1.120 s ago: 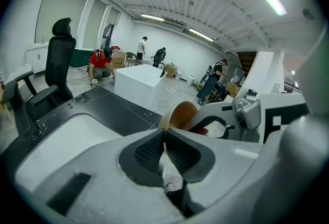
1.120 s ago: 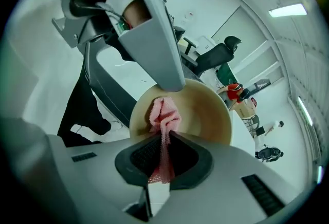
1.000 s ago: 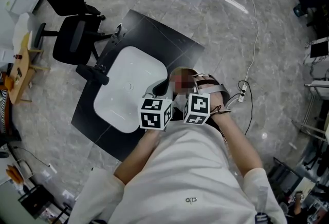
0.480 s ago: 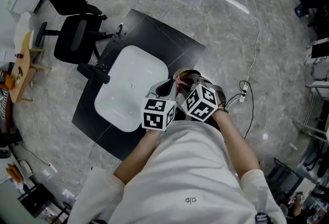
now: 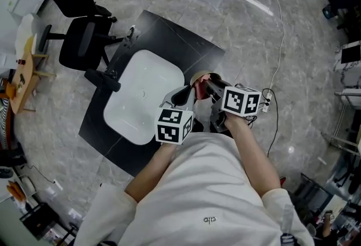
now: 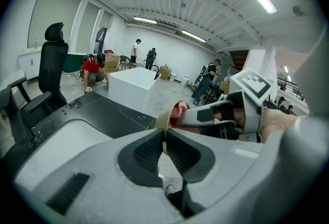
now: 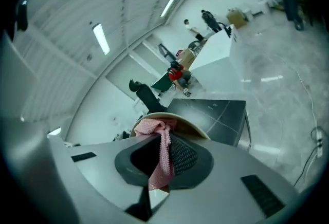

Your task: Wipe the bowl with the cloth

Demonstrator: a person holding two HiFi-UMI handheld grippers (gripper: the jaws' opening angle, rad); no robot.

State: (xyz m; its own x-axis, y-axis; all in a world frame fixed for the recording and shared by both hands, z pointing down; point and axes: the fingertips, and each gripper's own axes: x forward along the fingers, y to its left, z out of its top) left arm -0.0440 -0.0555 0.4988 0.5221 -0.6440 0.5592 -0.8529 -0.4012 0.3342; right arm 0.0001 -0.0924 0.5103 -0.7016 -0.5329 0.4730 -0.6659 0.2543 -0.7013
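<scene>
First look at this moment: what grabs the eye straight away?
Mid-frame in the head view, the right gripper clamps a pink textured cloth inside a round beige bowl, whose rim the left gripper pinches. Left of them, a white rounded basin sits in a black table.

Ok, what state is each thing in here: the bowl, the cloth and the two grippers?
bowl, held in the air by its rim.
cloth, bunched up inside the bowl.
left gripper, shut on the bowl's rim.
right gripper, shut on the cloth.
</scene>
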